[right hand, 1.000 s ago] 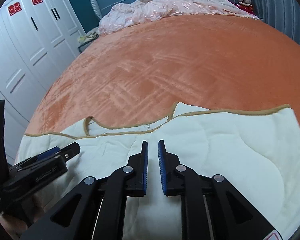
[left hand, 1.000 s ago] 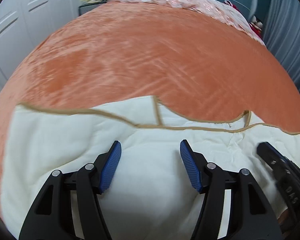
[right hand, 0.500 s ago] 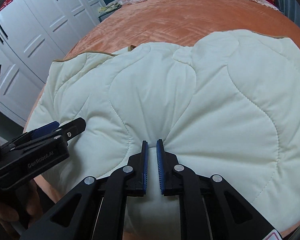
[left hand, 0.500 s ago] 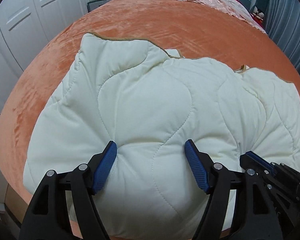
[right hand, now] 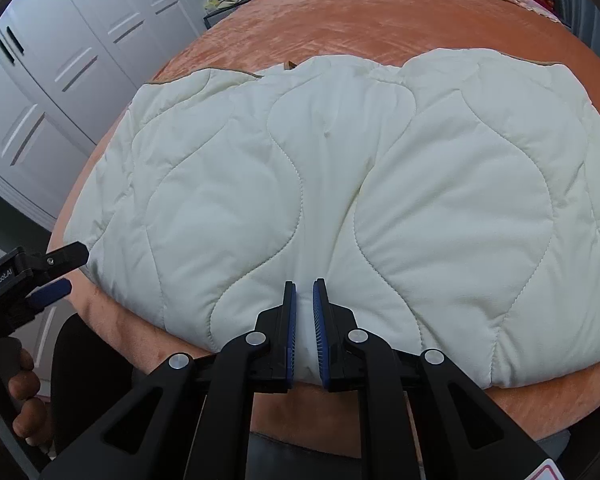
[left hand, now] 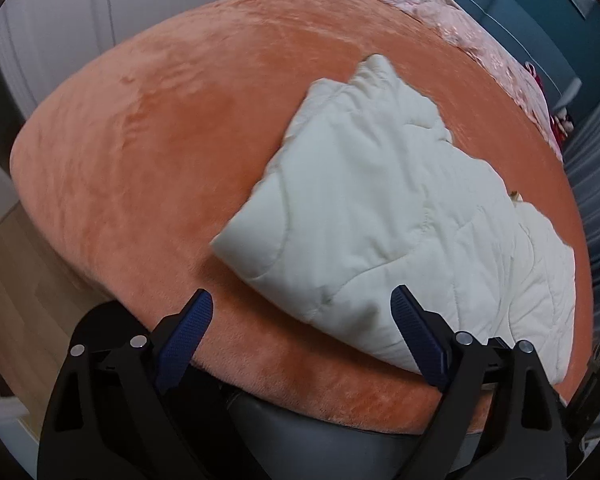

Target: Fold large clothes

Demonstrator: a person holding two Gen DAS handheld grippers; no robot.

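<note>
Garment: cream quilted jacket (right hand: 340, 184) lies folded double near the foot edge of the orange bed (left hand: 148, 152).
Right gripper (right hand: 303, 312): fingers narrow, pinching the jacket's near fold.
Left gripper (left hand: 300, 336): fingers spread wide, holding nothing, just off the jacket's left corner.
Progress: one fold looks done; judging by its width, a further crosswise fold and tidying remain.

The quilted jacket's (right hand: 340, 184) near hem is hidden behind the right gripper (right hand: 304, 312); its right side is cut off by the frame edge.
</note>
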